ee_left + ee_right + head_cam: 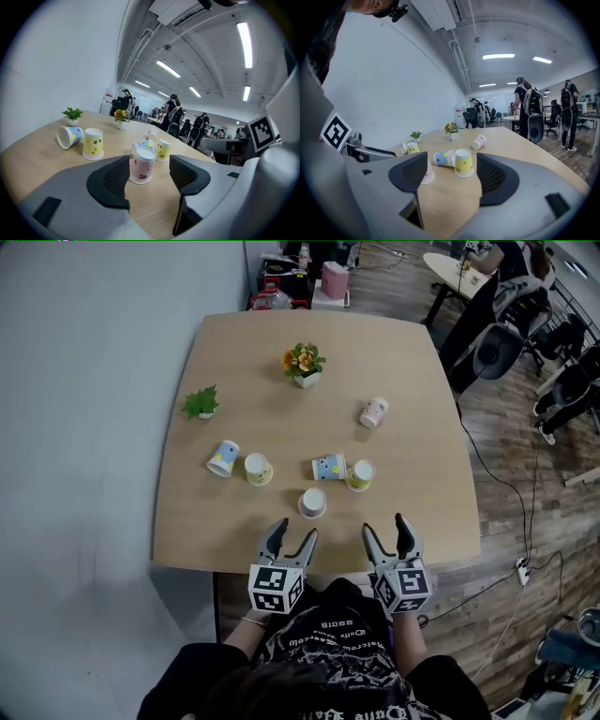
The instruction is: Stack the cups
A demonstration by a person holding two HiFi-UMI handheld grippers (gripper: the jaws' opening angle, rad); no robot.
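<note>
Six tapered paper cups (312,502), smooth wooden table (281,409); left tongs (294,529), right tongs (384,525) apart, empty.

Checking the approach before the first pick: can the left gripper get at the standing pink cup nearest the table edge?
Probably yes. The left gripper is open, the pink cup stands just ahead of its jaws, and only bare table lies between them.

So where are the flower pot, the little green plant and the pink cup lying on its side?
flower pot (303,363): head view, on the blooms.
green plant (201,402): head view, on the leaves.
pink cup lying on its side (373,412): head view, on its side wall.
</note>
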